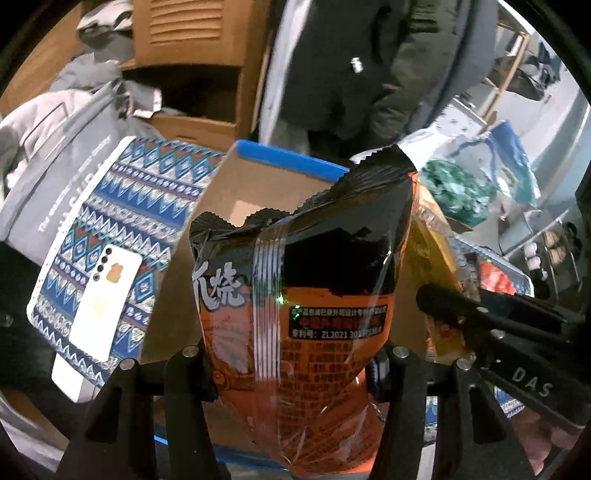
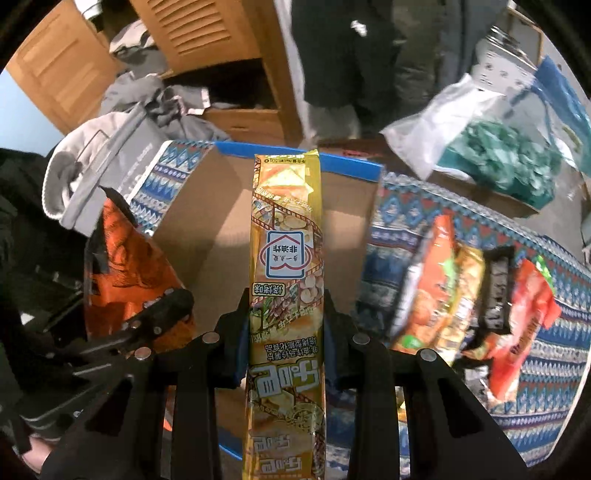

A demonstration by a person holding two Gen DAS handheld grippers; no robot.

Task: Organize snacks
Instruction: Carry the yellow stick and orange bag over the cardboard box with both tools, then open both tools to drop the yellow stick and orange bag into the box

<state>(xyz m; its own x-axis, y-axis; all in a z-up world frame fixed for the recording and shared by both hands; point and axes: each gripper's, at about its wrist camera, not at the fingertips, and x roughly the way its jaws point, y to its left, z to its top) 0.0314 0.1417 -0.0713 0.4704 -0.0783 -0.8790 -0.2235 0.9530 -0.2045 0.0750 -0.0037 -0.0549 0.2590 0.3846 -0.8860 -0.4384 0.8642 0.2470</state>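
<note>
Jaws clamp orange snack bag [image 1: 295,332]; other jaws clamp yellow packet [image 2: 286,295].

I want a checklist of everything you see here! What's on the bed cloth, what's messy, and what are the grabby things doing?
Surface: patterned blue cloth.
Job's things: open cardboard box with blue rim; orange-black snack bag; long yellow snack pack; loose snack packets lying on the cloth.
Clutter: white phone on the cloth; grey clothes; clear bag of green stuff.
Grippers: left gripper shut on the orange-black snack bag; right gripper shut on the long yellow snack pack.
Cables: nothing seen.
Surroundings: wooden cabinet; a person in dark clothes standing behind.
</note>
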